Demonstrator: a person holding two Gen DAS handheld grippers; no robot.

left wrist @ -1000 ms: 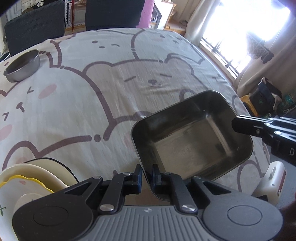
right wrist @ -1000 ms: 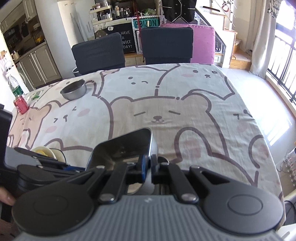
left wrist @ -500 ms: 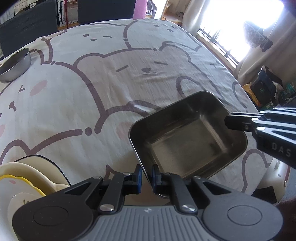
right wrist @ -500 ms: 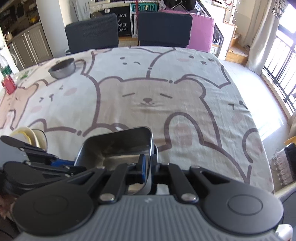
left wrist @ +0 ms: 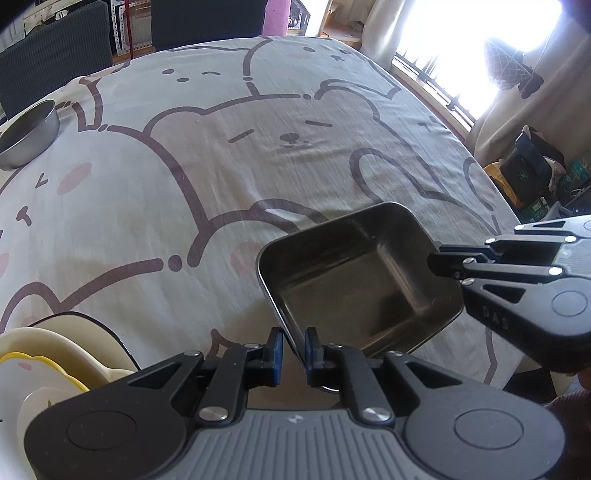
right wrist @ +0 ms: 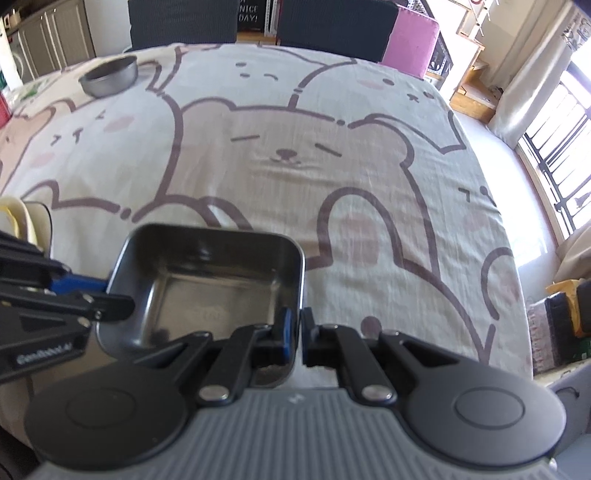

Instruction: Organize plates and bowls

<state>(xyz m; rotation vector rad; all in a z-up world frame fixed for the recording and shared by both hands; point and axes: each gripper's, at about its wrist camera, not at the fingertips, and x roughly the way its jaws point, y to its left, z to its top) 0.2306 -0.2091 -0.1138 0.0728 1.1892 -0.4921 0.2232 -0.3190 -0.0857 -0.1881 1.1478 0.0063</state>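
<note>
Centrally, a square steel tray point(left wrist: 364, 280) sits low over the bear-print cloth point(left wrist: 229, 147) near the table's front edge, empty, bare metal inside. Both claws have it by the rim. Left gripper point(left wrist: 293, 345): jaws nearly closed, blue pads either side of the tray's near-left wall, pinching it. Right gripper point(right wrist: 298, 330): jaws almost fully closed on the tray's right wall, one pad inside, one outside. Tray tilted slightly; whether its base touches the cloth, cannot tell. To the left, a stack of cream dishes point(left wrist: 55, 343) with a yellow-edged plate point(left wrist: 37, 363) on top, well apart from the tray. Far back left, a round steel bowl point(right wrist: 109, 75), empty as far as visible, near dark chairs point(right wrist: 328, 26).
</note>
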